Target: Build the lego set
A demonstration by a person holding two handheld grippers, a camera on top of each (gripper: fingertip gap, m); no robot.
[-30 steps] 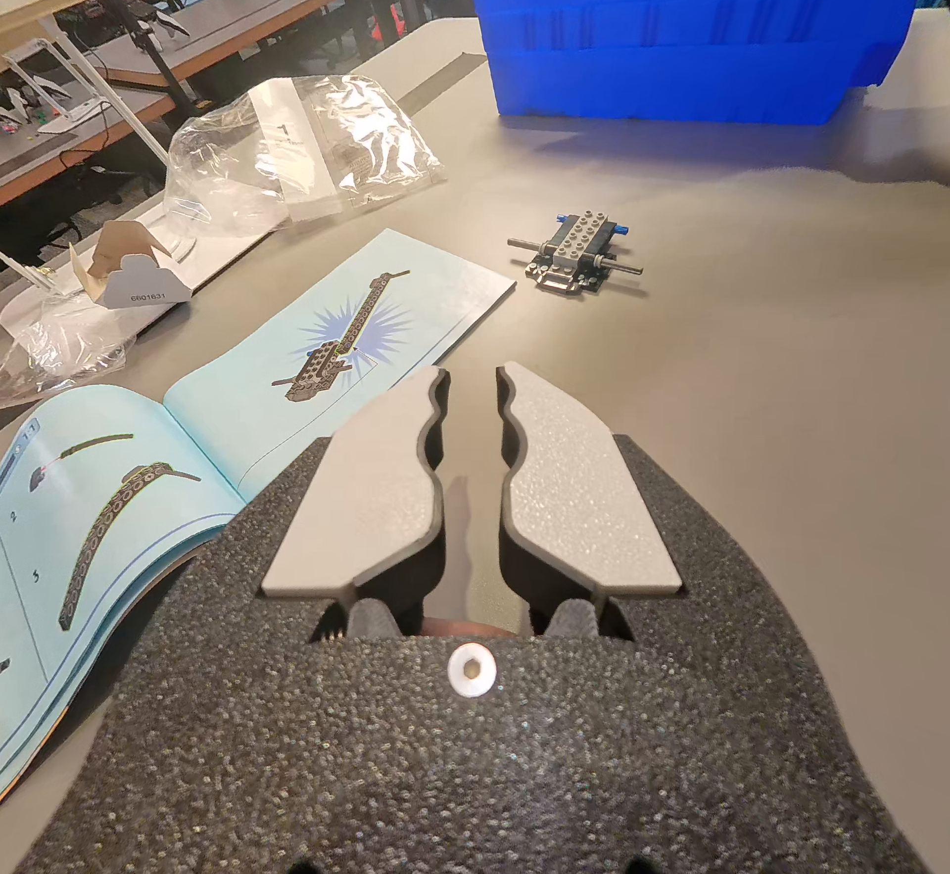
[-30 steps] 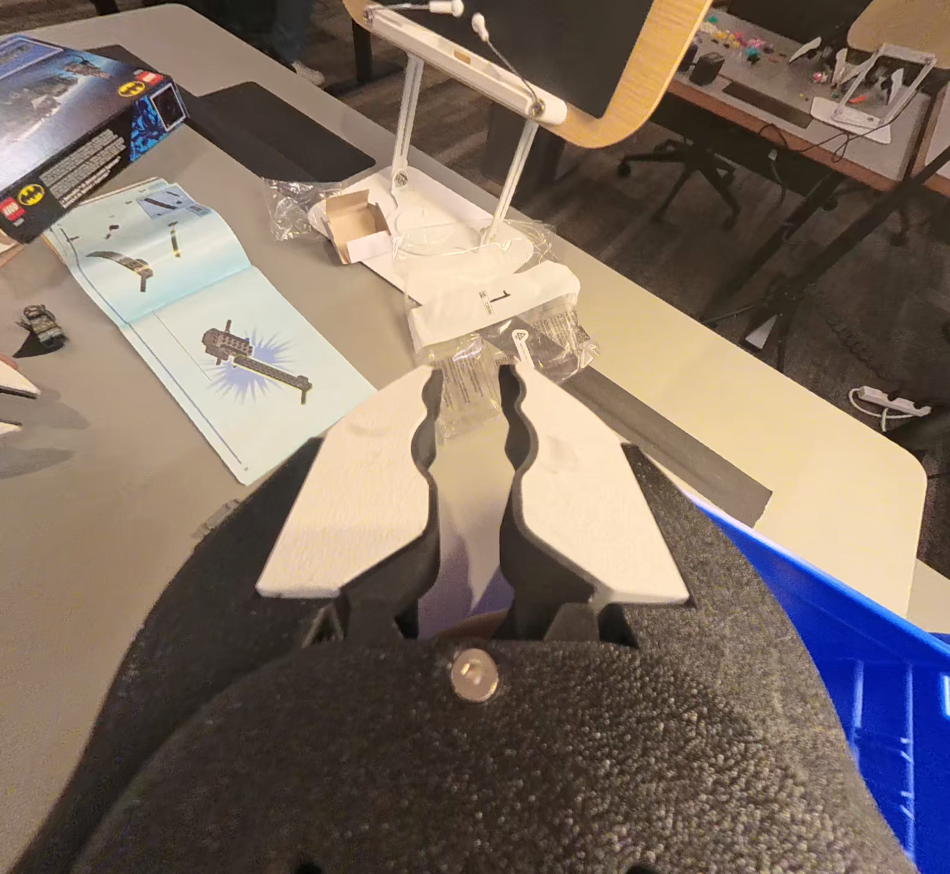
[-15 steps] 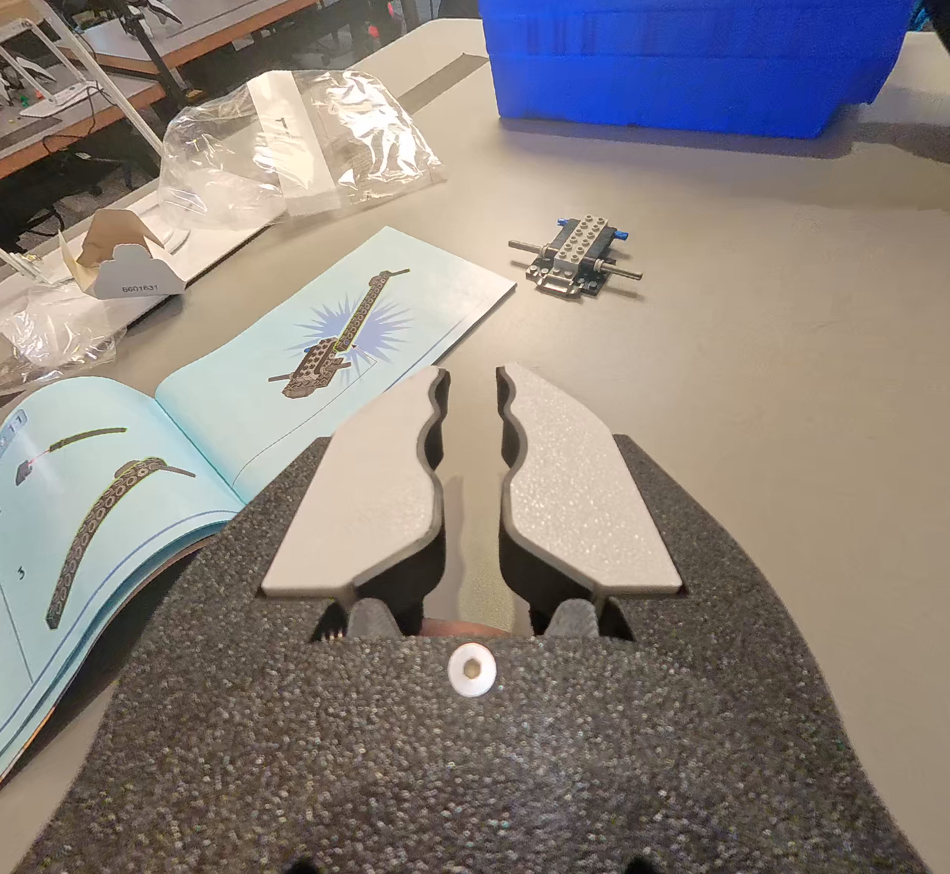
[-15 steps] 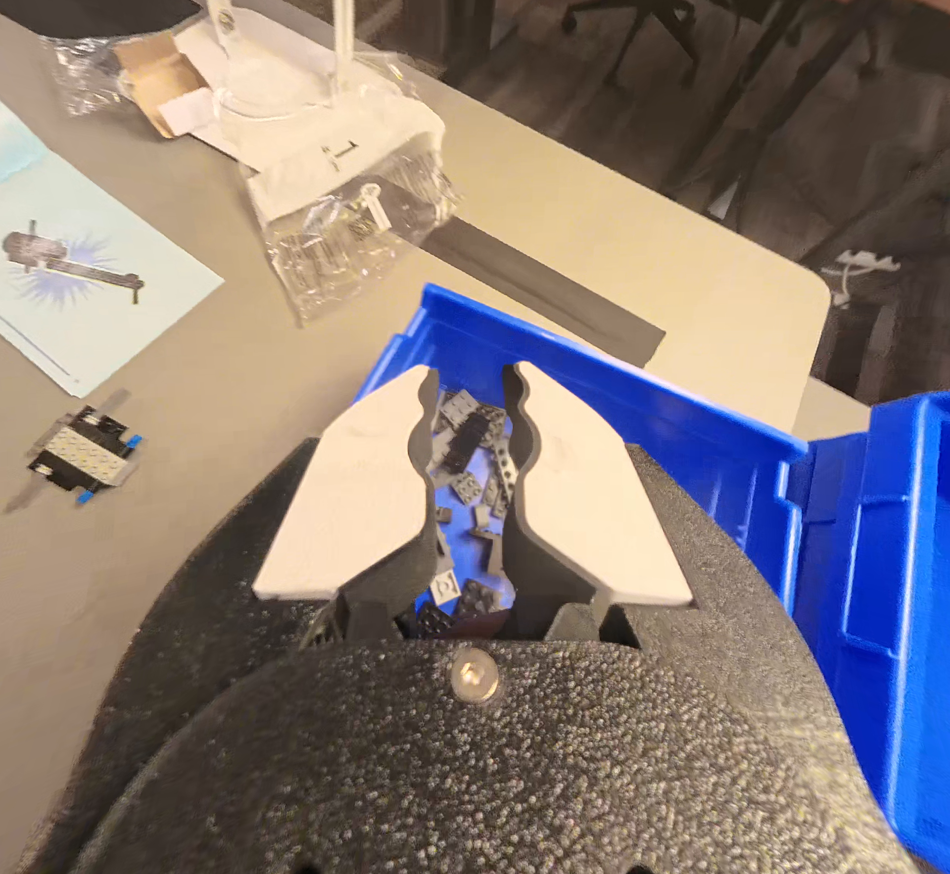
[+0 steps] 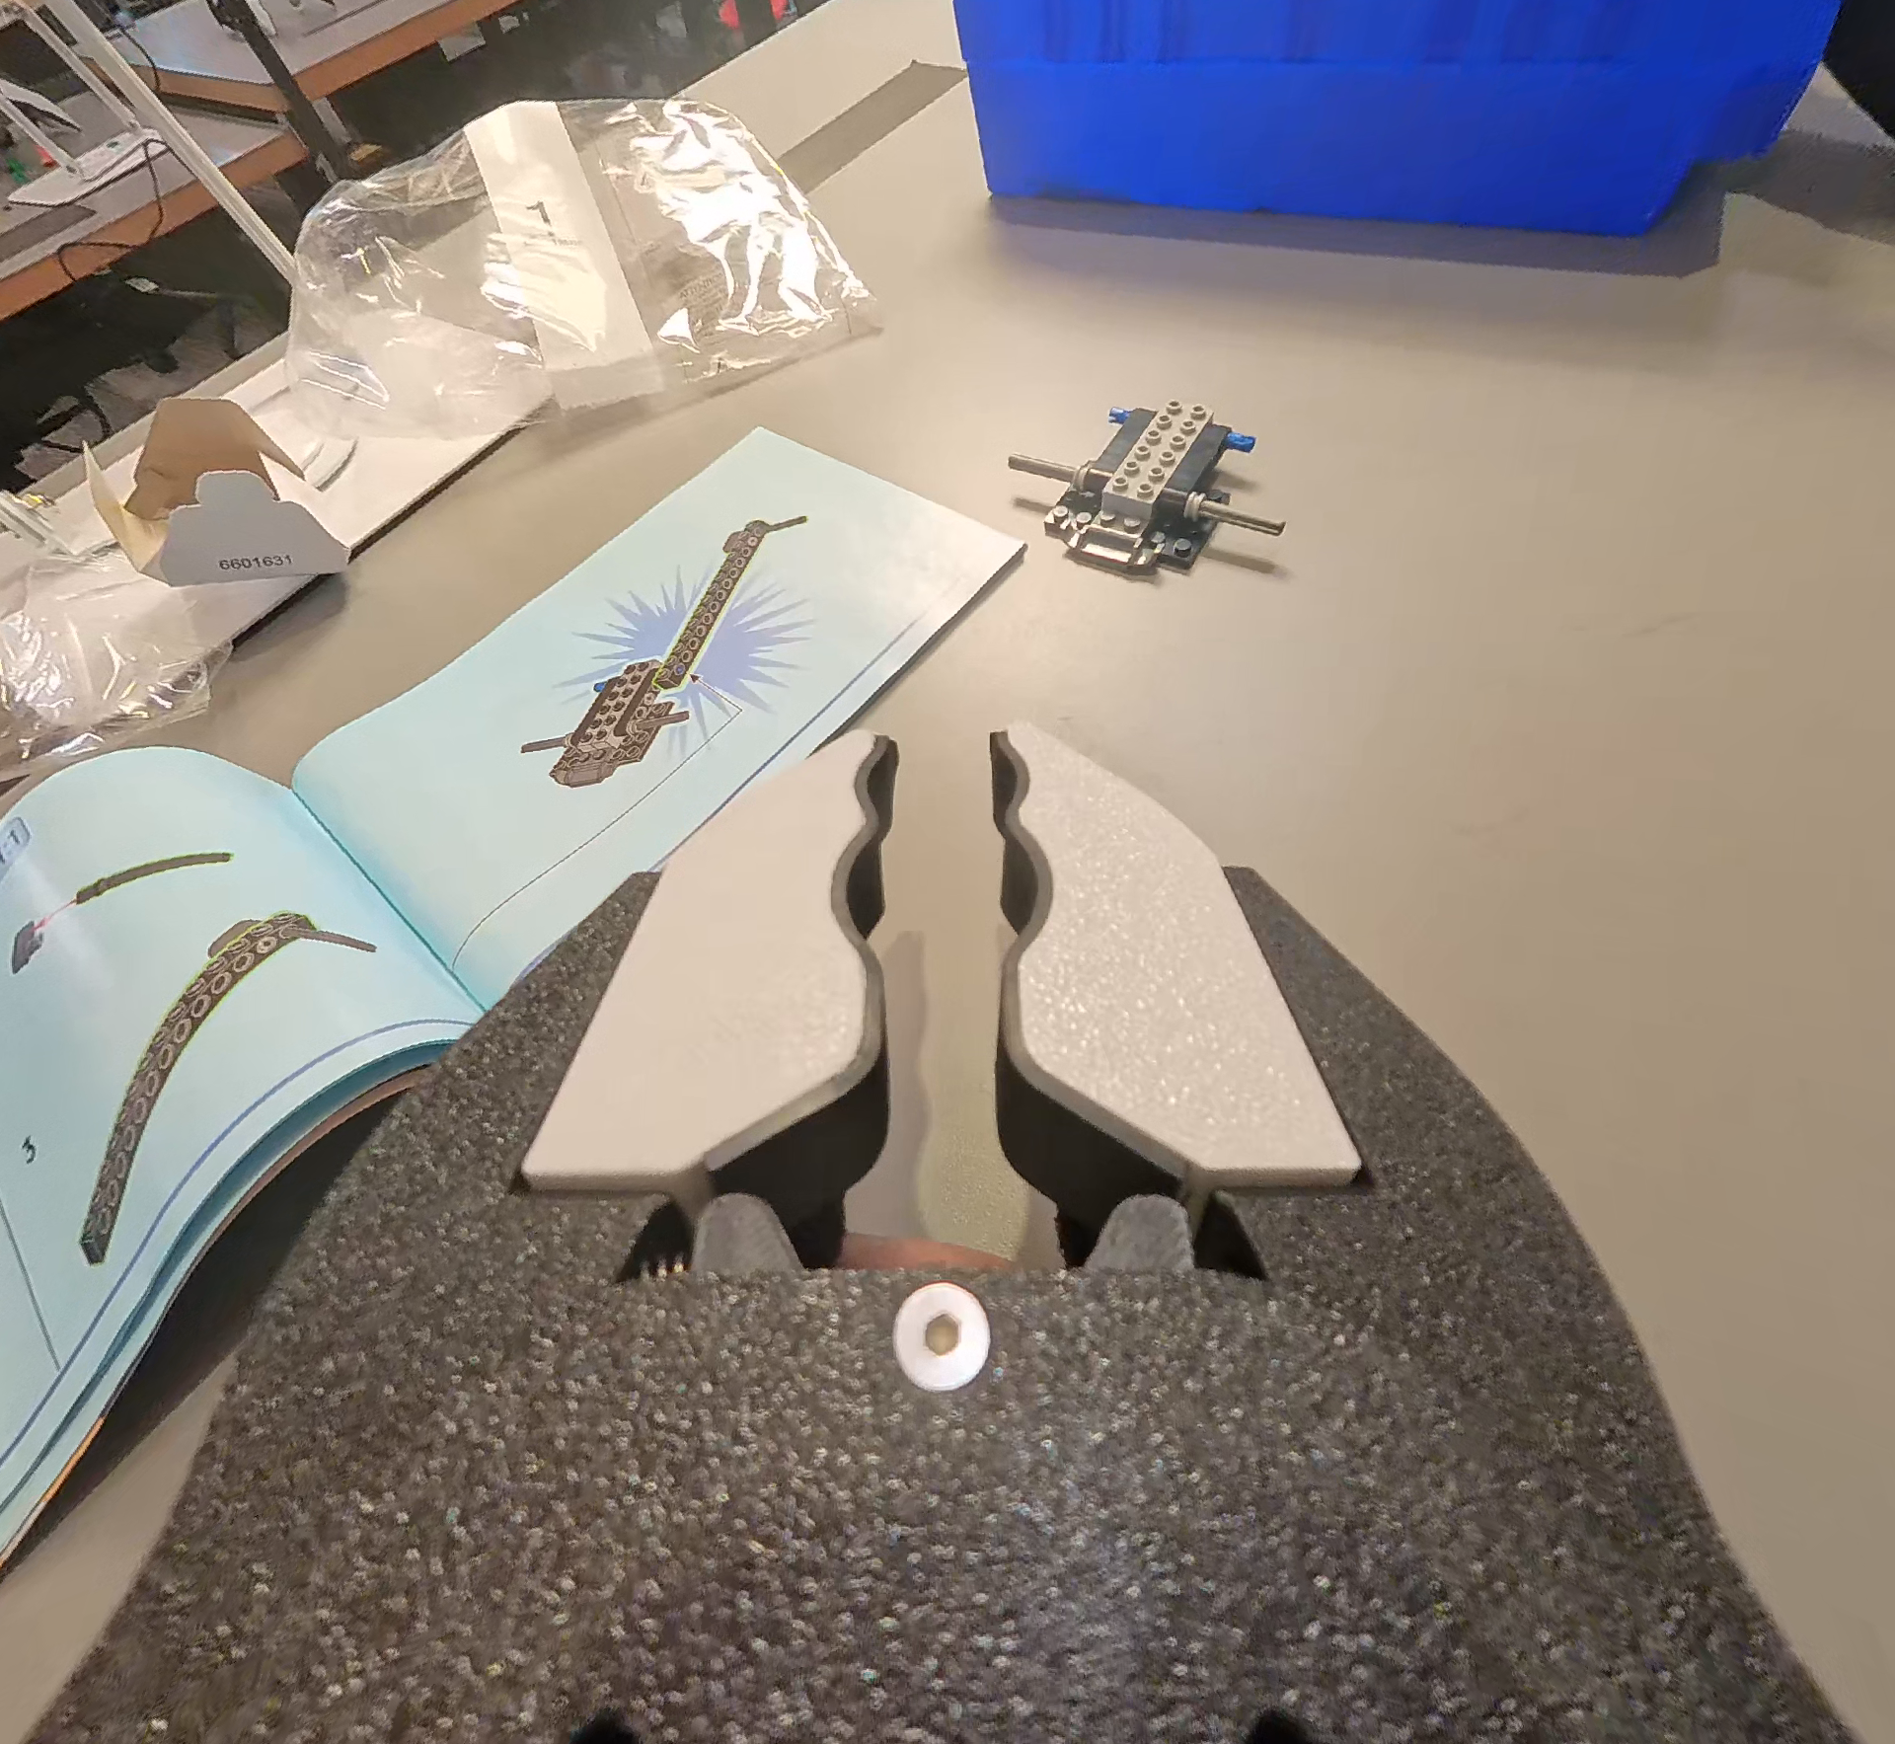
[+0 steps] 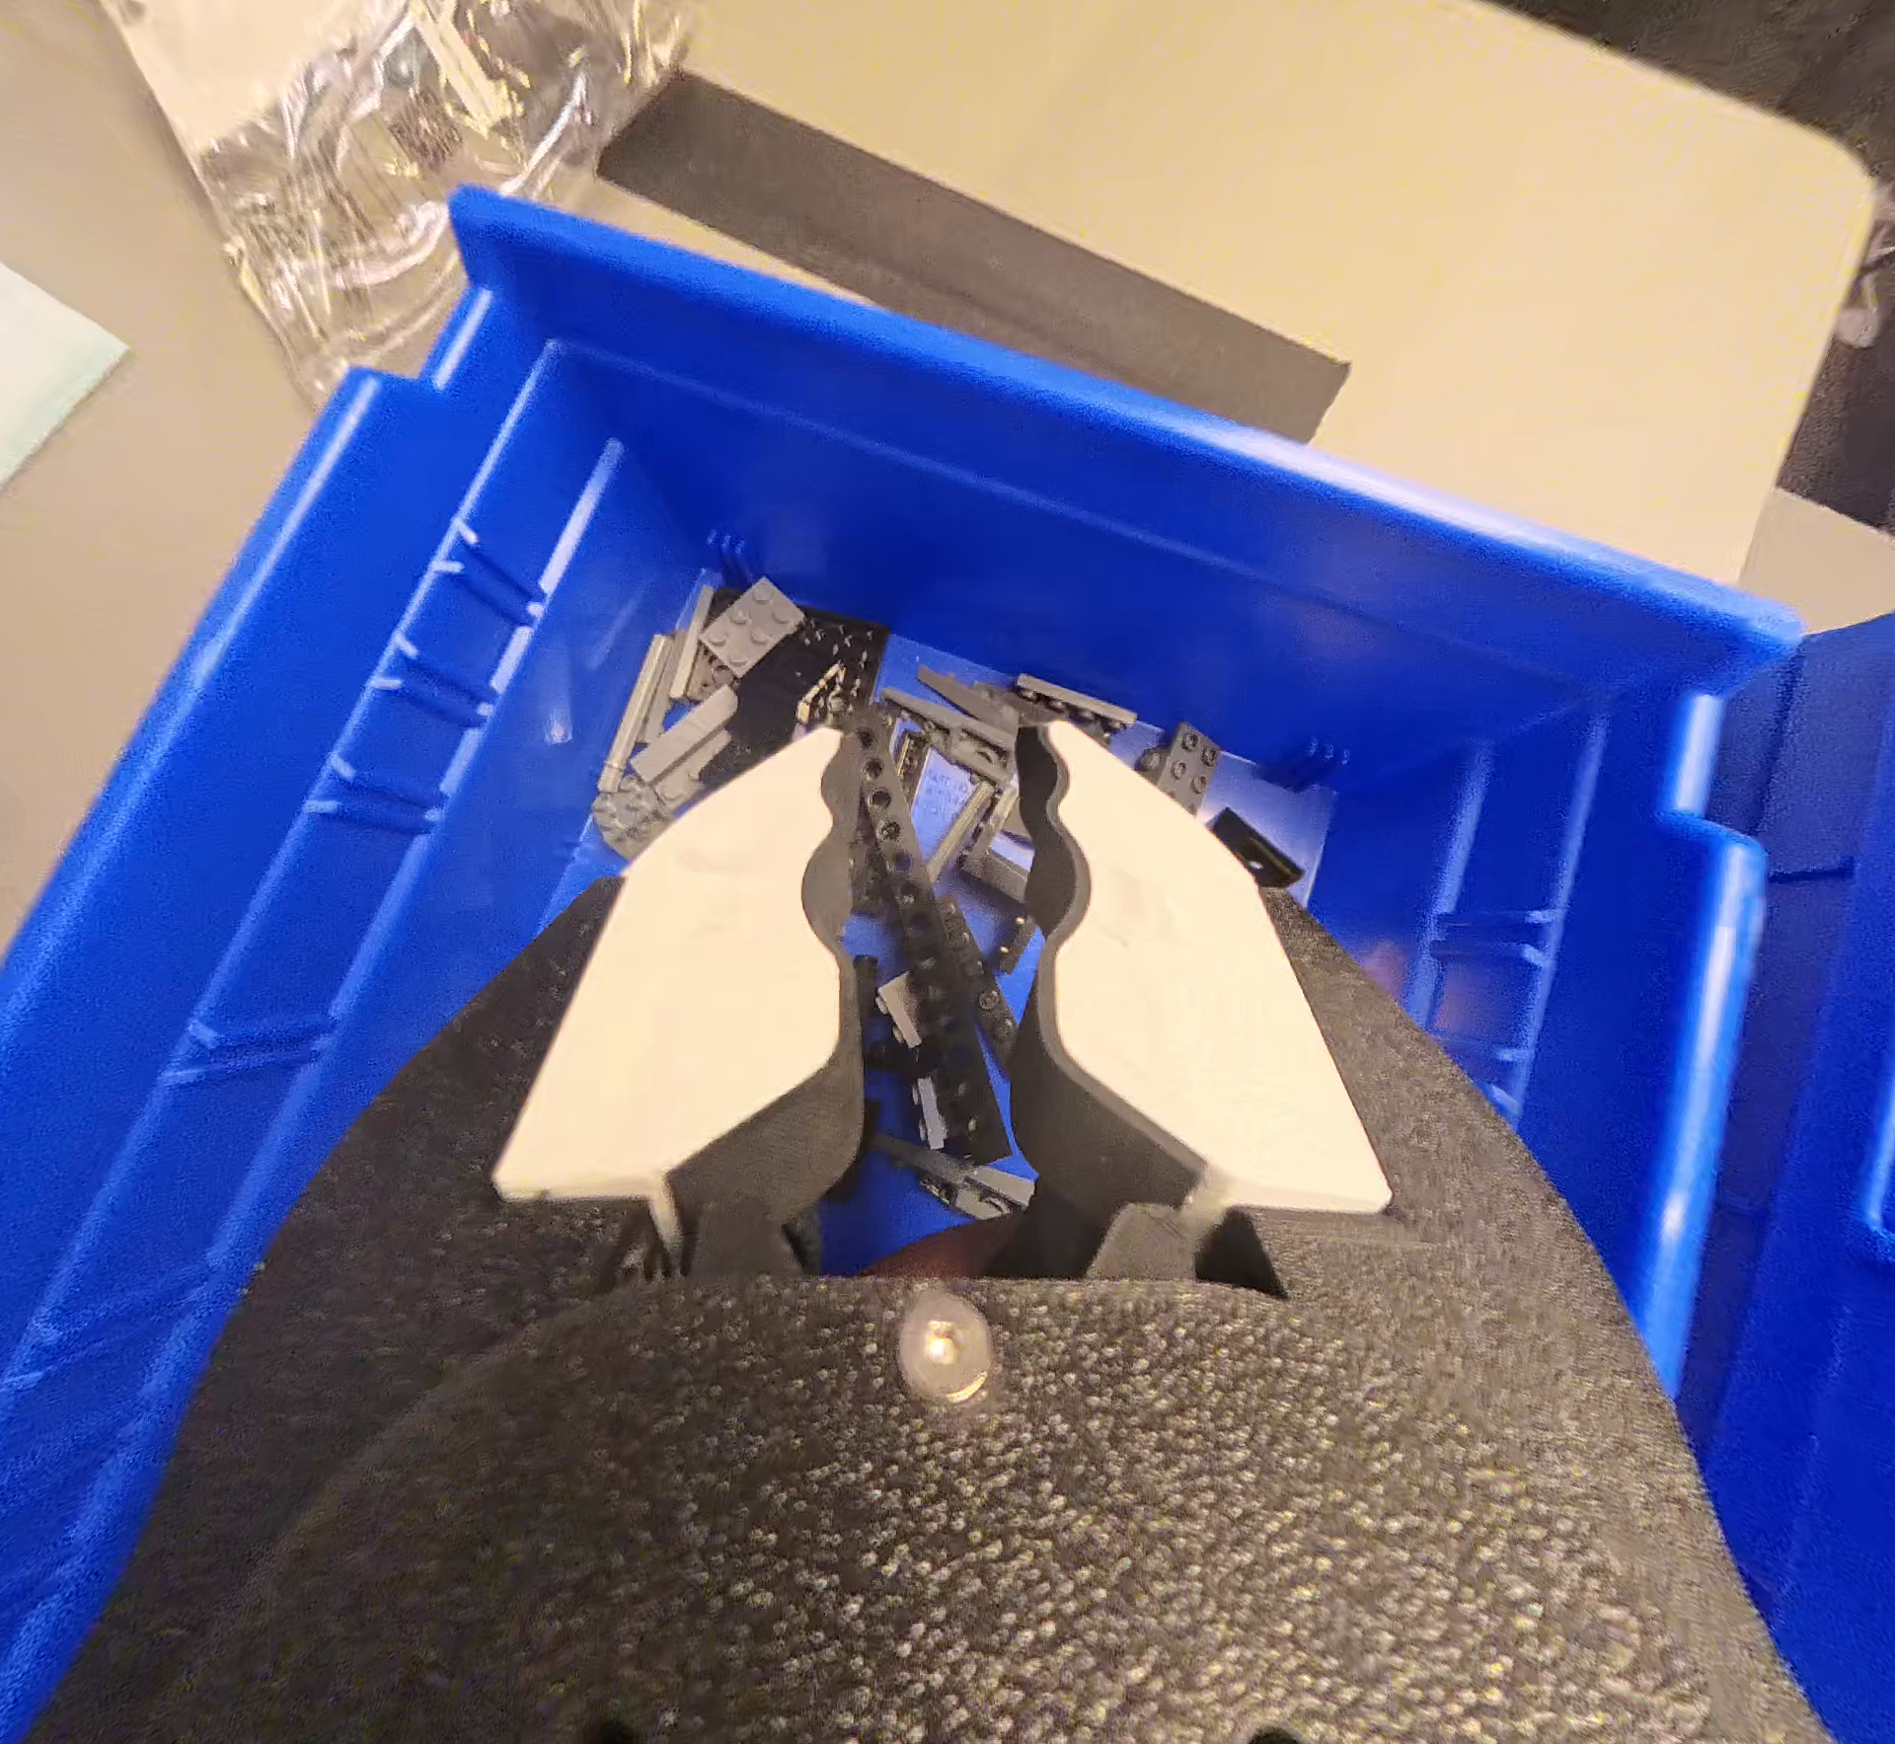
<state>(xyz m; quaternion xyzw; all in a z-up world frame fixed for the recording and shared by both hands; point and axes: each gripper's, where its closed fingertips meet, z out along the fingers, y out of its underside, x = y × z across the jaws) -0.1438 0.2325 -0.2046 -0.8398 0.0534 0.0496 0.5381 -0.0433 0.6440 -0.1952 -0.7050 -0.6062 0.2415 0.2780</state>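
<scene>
I have a grey table point(image 5: 1436, 874) under both claws, and the biggest thing on it is the blue bin point(image 6: 1025, 505), its high walls keeping a loose heap of grey and black bricks point(image 6: 718, 700) together at the bottom. Beside the bin lies a crumpled clear bag point(image 5: 574, 259), flat and seemingly emptied, and nearer to me an open light-blue booklet point(image 5: 636, 669), spread flat so both pages face up. Beyond the booklet's corner, well apart from the bin, sits a small grey and black brick build point(image 5: 1148, 485) with thin axles sticking out each side, resting stud-side up on the bare table.

My left claw point(image 5: 938, 751) hangs low over the table, just beside the booklet's right edge and pointing toward the build. Its fingers point(image 5: 779, 926) stand a narrow way apart with only tabletop between them; it holds nothing.

My right claw point(image 6: 923, 741) is tipped down into the bin, over the heap. Its fingers point(image 6: 1159, 926) stand somewhat wider apart, and a long black beam with holes point(image 6: 923, 936) lies slantwise in the gap between them. The beam runs close along the left finger's inner edge, but the right finger is clear of it, so I judge it not gripped, only framed, with the claw lined up roughly along the beam's length.
</scene>
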